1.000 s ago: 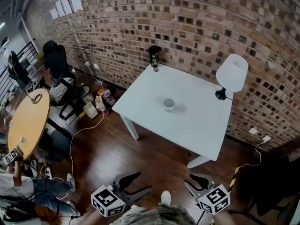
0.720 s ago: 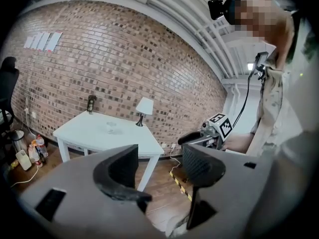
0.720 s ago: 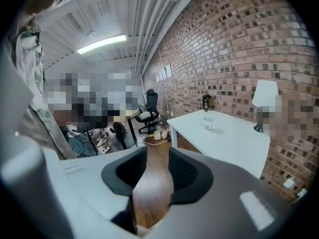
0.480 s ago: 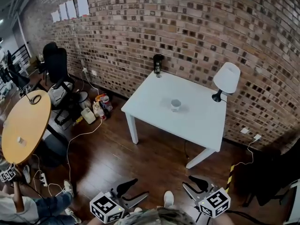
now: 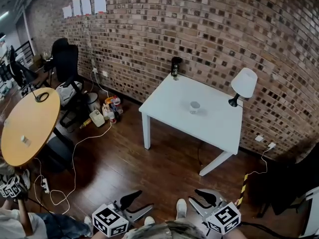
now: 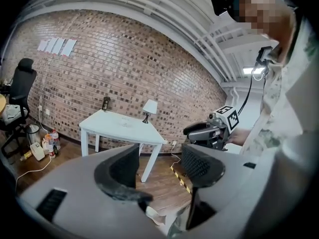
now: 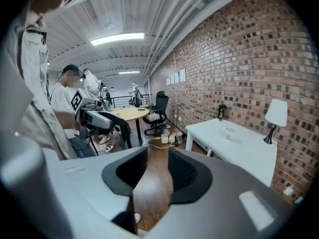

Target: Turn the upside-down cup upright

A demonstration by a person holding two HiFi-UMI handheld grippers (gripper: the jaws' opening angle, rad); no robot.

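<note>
A small clear cup stands near the middle of the white table; it is too small to tell which way up it is. It also shows as a faint speck, the cup, in the right gripper view. Both grippers are low in the head view, far from the table over the wooden floor. My left gripper is open and holds nothing, jaws apart in the left gripper view. My right gripper is open and empty too, as the right gripper view shows.
A white lamp stands at the table's right back corner and a dark bottle-like object at its far corner by the brick wall. A round yellow table, office chairs, floor cables and bottles lie left.
The head view has pulled back: the table and cup look smaller and farther, shifted right. Both grippers stay open at the bottom edge.
</note>
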